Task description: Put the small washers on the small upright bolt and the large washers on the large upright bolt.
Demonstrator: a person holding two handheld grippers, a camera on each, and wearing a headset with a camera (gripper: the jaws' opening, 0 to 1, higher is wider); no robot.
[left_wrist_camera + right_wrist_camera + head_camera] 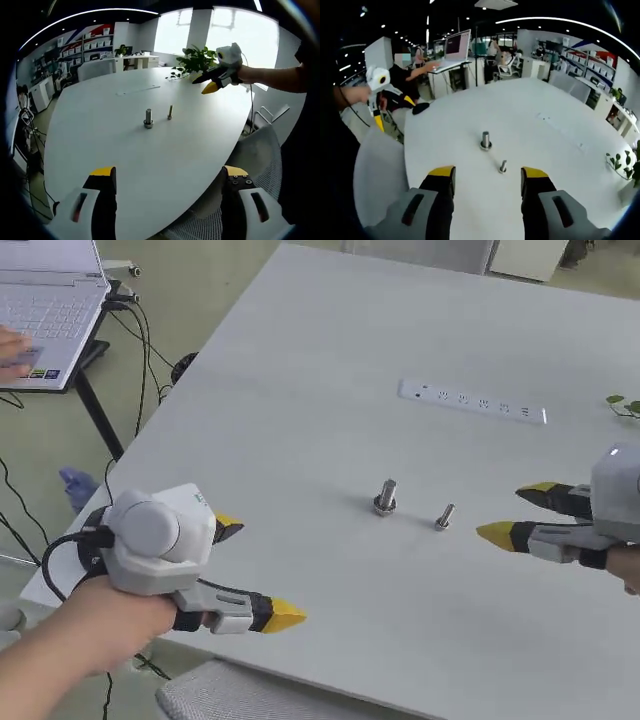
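Two bolts stand upright near the middle of the white surface [300,390]. The large bolt [386,497] has a wider ring at its foot, though I cannot tell whether that is its head or washers. The small bolt [444,517] stands just beside it, on the side nearer the right tongs, and the two do not touch.

In the head view the left tongs [256,572] hang over the near edge of the surface, well apart from the bolts. Their yellow-tipped jaws are spread wide with nothing between them. The left gripper view [169,172] shows the same gap, with both bolts far ahead.

The right tongs [517,510] come in from the right edge of the head view, near the small bolt and pointing toward it. Their jaws are also spread and hold nothing. In the right gripper view the small bolt [503,166] sits just ahead of the gap between the jaws, with the large bolt [485,140] beyond it.

A white power strip [472,401] lies flat on the surface behind the bolts. A laptop [50,300] sits open on a stand off the surface's far left corner. Leaves of a plant [625,405] show at the right edge.
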